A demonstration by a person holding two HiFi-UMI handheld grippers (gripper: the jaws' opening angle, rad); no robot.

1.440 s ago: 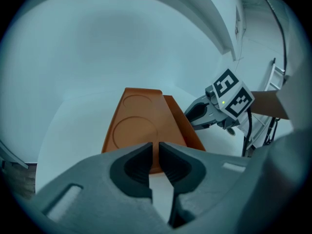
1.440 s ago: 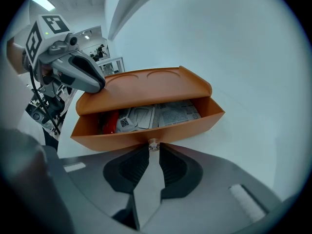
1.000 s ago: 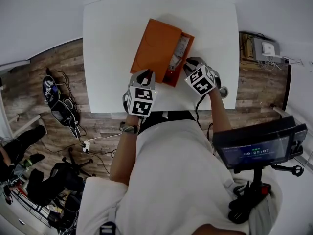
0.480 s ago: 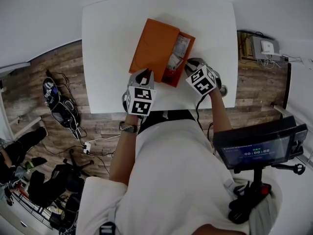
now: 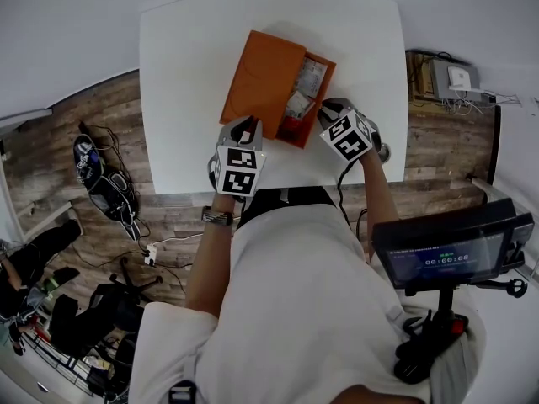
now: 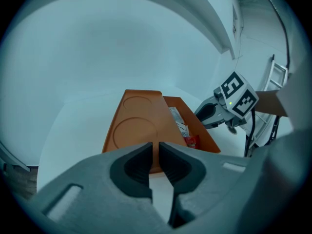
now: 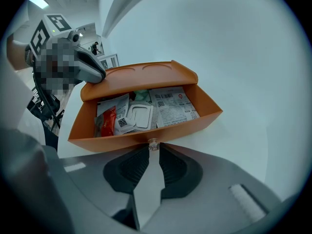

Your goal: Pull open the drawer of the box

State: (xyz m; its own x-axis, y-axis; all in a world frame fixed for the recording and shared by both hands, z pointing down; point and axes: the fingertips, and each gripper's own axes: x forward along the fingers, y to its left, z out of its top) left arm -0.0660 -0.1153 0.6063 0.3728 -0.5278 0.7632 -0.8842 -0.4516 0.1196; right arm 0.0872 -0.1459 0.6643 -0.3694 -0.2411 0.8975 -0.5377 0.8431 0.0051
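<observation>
Your right gripper [image 7: 154, 148] is closed on the small knob [image 7: 153, 143] at the middle of the drawer [image 7: 112, 139] front, which sits right at its jaw tips. Over the last second that pull has paid off. The drawer showed only a narrow strip of its inside a second ago, and it now stands well out from the orange box [image 5: 261, 78] towards this gripper. The loose packets [image 7: 168, 106] and papers lying in it are plainly exposed just beyond the jaws. Your left gripper [image 6: 157, 149] has its jaws pressed together with nothing between them. Its tip rests on the near corner of the box top directly ahead of it, and this looks like the brace that has kept the box from sliding with the drawer across the white table [image 5: 185, 99]. The box has hardly shifted while the drawer came out, so the bracing seems to be working. Judging from how much of the interior shows, the task looks close to done. You could draw it a little further towards you or simply let go of the knob, but keep the left gripper bearing down until the pull stops.
</observation>
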